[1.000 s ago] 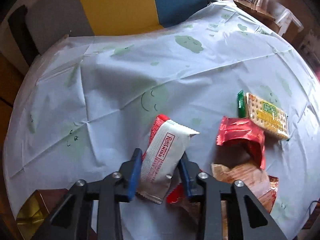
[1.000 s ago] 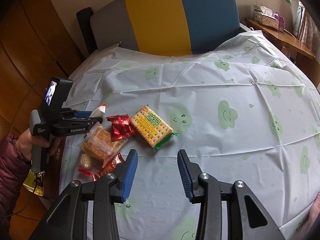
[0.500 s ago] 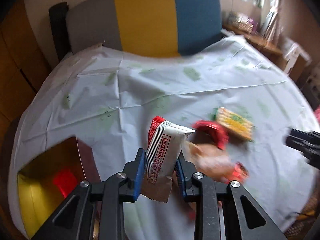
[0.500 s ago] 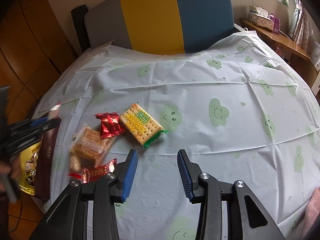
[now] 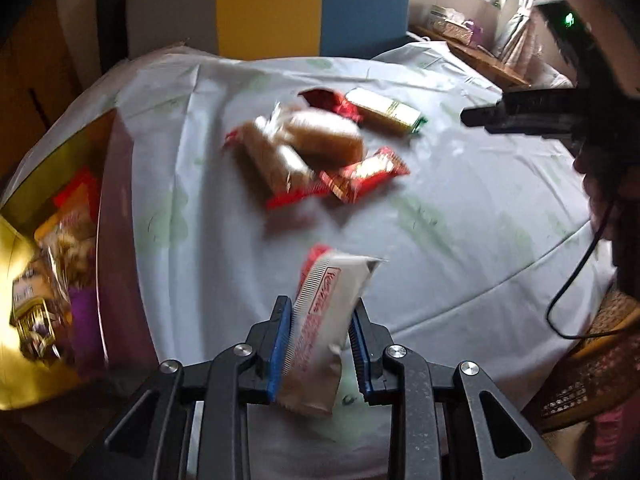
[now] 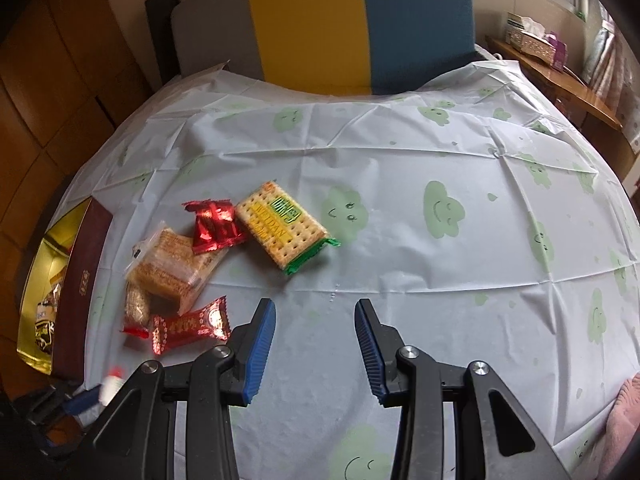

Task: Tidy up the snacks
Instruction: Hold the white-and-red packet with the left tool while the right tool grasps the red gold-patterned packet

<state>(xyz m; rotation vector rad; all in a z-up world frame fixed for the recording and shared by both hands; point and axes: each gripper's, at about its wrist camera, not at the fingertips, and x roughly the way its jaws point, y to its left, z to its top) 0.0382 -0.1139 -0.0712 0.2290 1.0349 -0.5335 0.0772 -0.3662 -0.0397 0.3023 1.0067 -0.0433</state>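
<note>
Jaws of the left gripper [image 5: 320, 344] are clamped on a white snack packet [image 5: 326, 322], carried in the air over the near part of the table [image 5: 460, 216]; the right gripper [image 6: 315, 344] stands empty with its jaws apart above bare cloth. Largest nearby is the gold box [image 5: 48, 264], open at the left table edge and already holding snacks. To my eye the carry should finish over its opening before release, low enough that the packet does not bounce out. The packet's long axis runs up and away from the jaws, red end farthest.
</note>
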